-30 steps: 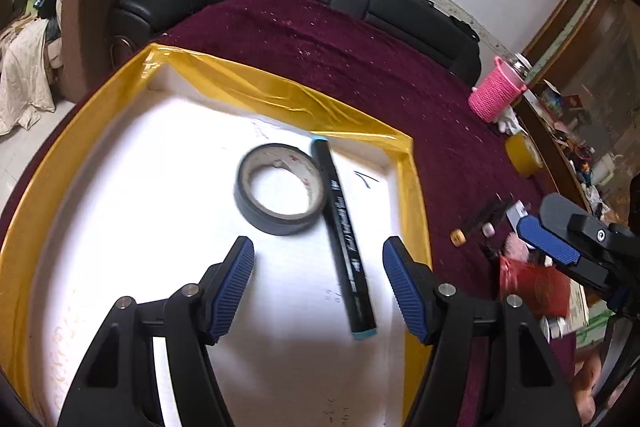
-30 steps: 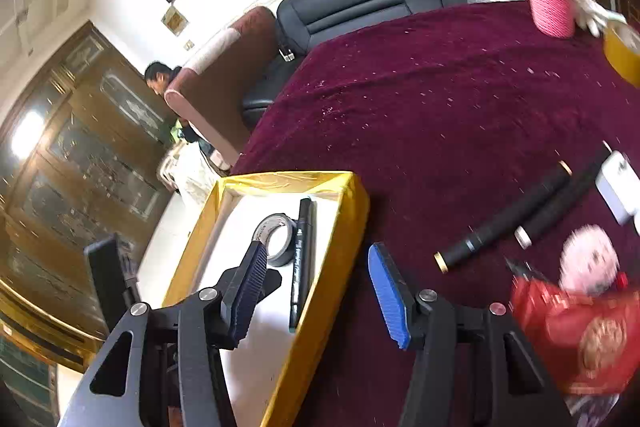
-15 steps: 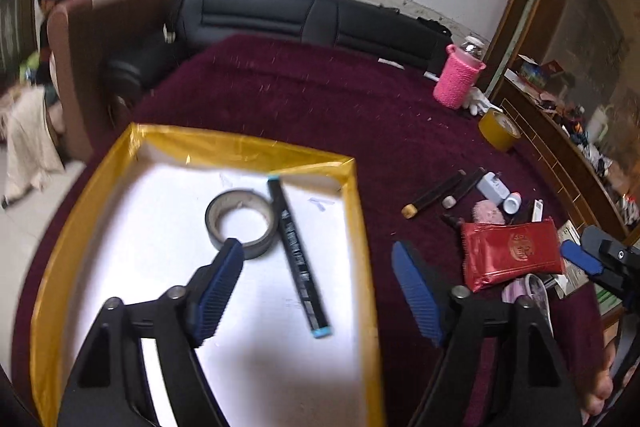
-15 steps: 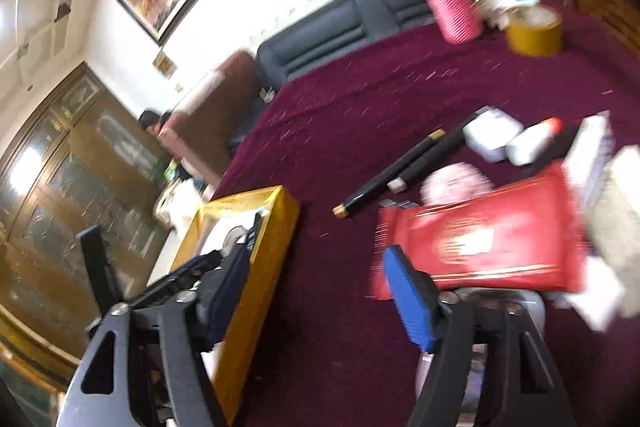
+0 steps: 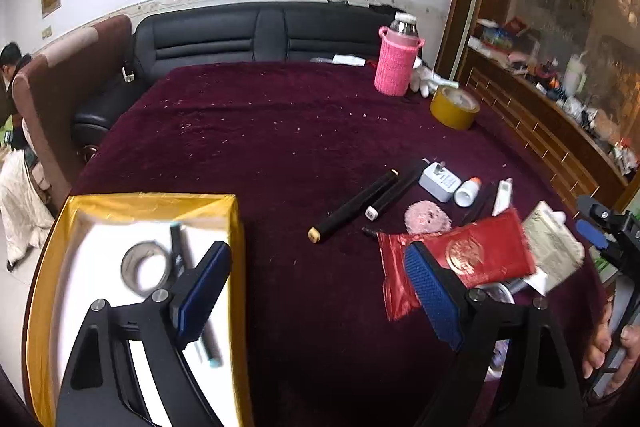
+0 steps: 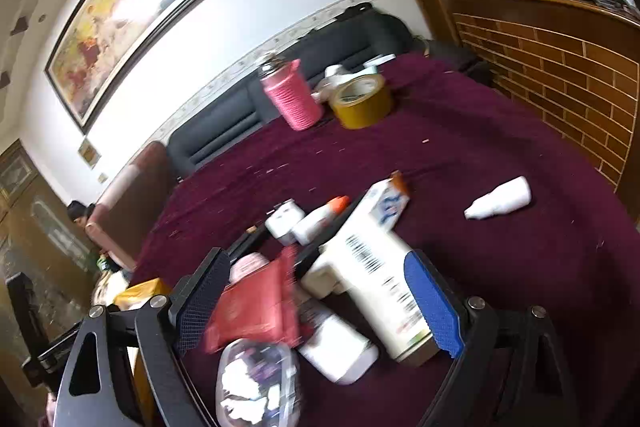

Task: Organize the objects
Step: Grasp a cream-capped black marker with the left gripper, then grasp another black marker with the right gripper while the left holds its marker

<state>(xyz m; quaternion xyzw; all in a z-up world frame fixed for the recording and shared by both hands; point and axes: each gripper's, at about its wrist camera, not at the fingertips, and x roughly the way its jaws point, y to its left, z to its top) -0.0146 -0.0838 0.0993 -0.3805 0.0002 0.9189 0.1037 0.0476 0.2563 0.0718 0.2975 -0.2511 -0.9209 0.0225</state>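
As both grippers swung off the gold-rimmed white tray (image 5: 236, 267) toward the clutter, hung with jaws spread and empty; left gripper (image 5: 316, 291) short of black cylindrical pen (image 5: 352, 205), right gripper (image 6: 320, 299) straddling red foil packet (image 6: 256, 307) and white barcoded box (image 6: 372, 267). Next pick seemingly starting.

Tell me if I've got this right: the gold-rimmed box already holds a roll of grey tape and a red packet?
Not quite. The gold-rimmed box holds the roll of grey tape and a black marker, not a red packet. The left wrist view shows the red packet still lying out on the maroon cloth.
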